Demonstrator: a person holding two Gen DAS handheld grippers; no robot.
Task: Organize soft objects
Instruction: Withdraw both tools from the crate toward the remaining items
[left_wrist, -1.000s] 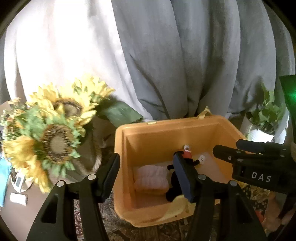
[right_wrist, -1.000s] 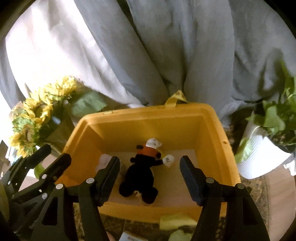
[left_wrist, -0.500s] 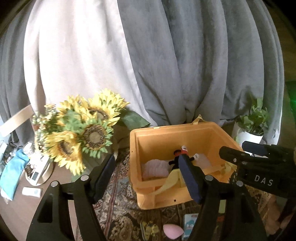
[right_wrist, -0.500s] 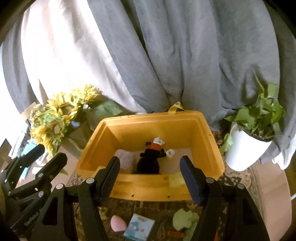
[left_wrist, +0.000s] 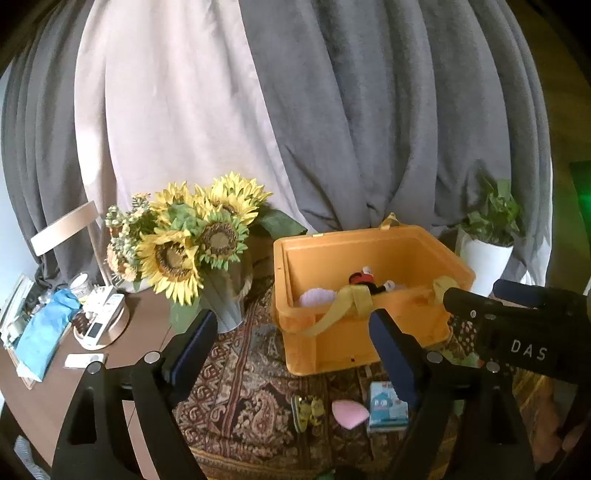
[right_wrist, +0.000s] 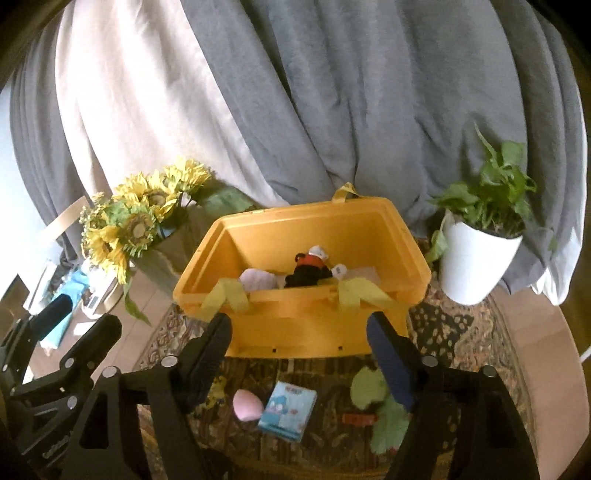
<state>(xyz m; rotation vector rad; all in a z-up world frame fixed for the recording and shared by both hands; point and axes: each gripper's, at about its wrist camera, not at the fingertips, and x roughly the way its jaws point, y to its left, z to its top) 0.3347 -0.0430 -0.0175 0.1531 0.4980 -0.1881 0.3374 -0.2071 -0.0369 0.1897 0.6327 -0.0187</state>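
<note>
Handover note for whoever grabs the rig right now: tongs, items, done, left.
Left tongs: jaws opening, nothing between them.
Right tongs: jaws opening, nothing between them. Both hang in front of the yellow bin, apart from it.
Done: black plush toy and pale pink soft item lie inside the bin.
Left, on the patterned rug in front of the bin: pink egg-shaped piece, blue-and-white packet, green plush, small yellow plush.
A small orange-red item lies by the green plush; too blurred to identify.
</note>
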